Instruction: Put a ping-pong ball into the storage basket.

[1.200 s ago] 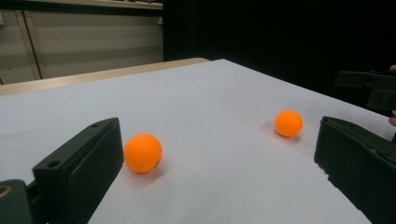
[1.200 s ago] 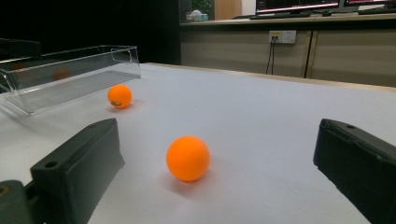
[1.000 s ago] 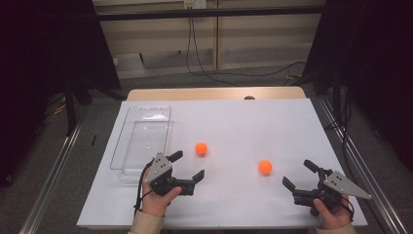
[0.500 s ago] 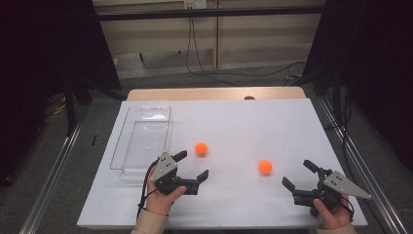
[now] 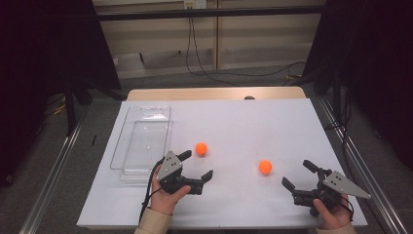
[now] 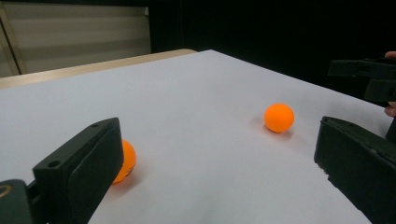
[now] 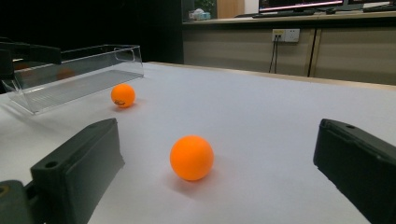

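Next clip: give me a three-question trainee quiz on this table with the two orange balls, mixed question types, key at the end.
1. True or false: the clear tray holds a ball.
2. Which ball lies nearer the tray? A) the left ball B) the right ball
3. Fill in: the jaws of the left gripper and the right gripper are both ____.

Key:
1. False; both balls lie on the white table.
2. A
3. open, neither touching a ball
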Demonstrator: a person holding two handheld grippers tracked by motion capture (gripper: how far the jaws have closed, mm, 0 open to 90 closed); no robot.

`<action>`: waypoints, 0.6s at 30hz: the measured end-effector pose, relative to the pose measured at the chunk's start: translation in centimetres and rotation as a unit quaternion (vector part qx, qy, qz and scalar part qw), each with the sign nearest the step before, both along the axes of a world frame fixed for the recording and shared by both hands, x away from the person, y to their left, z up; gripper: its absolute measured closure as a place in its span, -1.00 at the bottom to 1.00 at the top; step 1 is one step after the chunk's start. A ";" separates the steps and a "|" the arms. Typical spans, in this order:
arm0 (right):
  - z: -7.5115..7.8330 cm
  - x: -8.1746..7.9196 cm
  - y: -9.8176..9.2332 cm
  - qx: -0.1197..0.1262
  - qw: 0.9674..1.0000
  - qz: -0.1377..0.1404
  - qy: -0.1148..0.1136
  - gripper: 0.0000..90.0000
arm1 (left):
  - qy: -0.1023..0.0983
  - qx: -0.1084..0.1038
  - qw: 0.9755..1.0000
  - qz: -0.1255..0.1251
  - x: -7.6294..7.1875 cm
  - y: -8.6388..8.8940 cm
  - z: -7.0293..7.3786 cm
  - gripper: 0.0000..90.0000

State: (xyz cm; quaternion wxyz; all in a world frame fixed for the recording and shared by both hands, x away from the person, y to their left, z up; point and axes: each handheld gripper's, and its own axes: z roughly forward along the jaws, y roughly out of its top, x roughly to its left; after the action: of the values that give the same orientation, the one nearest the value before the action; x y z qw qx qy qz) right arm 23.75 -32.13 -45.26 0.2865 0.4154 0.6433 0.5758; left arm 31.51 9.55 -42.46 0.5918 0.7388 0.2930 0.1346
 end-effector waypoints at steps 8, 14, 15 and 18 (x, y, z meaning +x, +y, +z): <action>0.0 0.0 0.0 0.000 1.000 0.000 0.001 -0.99 | 0.000 0.001 1.000 -0.007 0.2 -0.6 -0.1 -0.97; 0.1 0.0 0.0 -0.001 1.000 0.001 -0.001 -0.99 | 0.004 0.000 1.000 -0.015 0.2 -1.3 -0.1 -0.97; 0.1 0.0 0.0 -0.001 1.000 0.002 0.001 -0.99 | 0.004 -0.001 1.000 -0.016 0.2 -1.4 -0.1 -0.97; 0.1 0.0 0.0 0.000 1.000 0.002 0.002 -0.99 | 0.003 0.002 1.000 -0.017 0.3 -1.8 -0.1 -0.97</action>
State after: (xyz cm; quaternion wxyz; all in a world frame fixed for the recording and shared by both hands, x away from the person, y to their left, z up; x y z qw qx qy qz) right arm 23.75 -32.13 -45.15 0.2836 0.4156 0.6447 0.5755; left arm 31.80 7.78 -42.60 0.5916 0.7453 0.2818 0.1228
